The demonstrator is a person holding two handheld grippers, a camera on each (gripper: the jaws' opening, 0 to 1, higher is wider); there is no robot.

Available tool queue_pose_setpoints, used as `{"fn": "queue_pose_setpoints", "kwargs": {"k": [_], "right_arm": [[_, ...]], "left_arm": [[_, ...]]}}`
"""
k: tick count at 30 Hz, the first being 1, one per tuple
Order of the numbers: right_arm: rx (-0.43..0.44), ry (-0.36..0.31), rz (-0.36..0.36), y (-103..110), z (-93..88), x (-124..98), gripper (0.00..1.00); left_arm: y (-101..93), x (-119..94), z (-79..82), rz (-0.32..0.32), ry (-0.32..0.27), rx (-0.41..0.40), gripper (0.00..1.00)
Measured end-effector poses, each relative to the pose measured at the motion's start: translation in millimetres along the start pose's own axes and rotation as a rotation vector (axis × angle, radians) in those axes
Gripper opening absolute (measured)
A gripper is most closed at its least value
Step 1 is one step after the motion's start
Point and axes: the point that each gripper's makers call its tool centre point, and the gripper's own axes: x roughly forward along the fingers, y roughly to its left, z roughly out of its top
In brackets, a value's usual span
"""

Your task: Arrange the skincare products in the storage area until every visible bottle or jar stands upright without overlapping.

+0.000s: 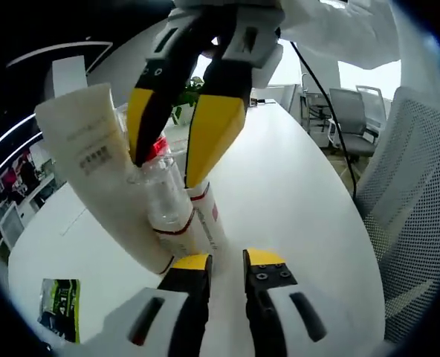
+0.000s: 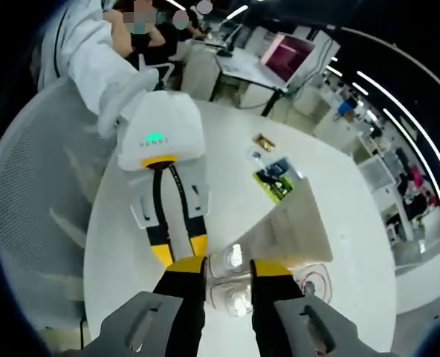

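Mid-step: standing up clear plastic bottle with red-striped label (image 1: 177,212), upright on white round table (image 1: 294,193), touching cream squeeze tube (image 1: 94,160). Right gripper (image 1: 177,141) pinching its top; left gripper (image 1: 226,262) spread just beside its base. Next: release gently, check stability.

**Open-plan office setting**

A white, round-edged counter (image 1: 294,186) occupies the foreground. White mesh-backed chairs (image 1: 409,193) stand beside it, grey chairs (image 1: 348,111) farther off. Bright windows (image 1: 369,74), linear ceiling lights (image 2: 398,104), desks (image 2: 242,67) and a pink-lit monitor (image 2: 287,56) lie beyond.
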Motion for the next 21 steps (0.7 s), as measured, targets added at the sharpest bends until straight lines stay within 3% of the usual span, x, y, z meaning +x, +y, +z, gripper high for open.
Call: {"fn": "queue_pose_setpoints", "kwargs": {"k": [8,13,21], "right_arm": [[0.018,-0.005,0.023,5,2.2,-2,0.11],[0.014,-0.013,-0.007,-4,1.9,-3,0.2],[-0.023,0.029,-0.001,-2,-4.2,3,0.19]], "left_arm": [[2.4,-4,-2.6,0.014,0.008,0.002,0.18],[-1.9,-5,-5.6,0.004,0.017,-0.015,0.17],[-22.8,10,10.4,-0.052,-0.028,-0.025,0.17]]}}
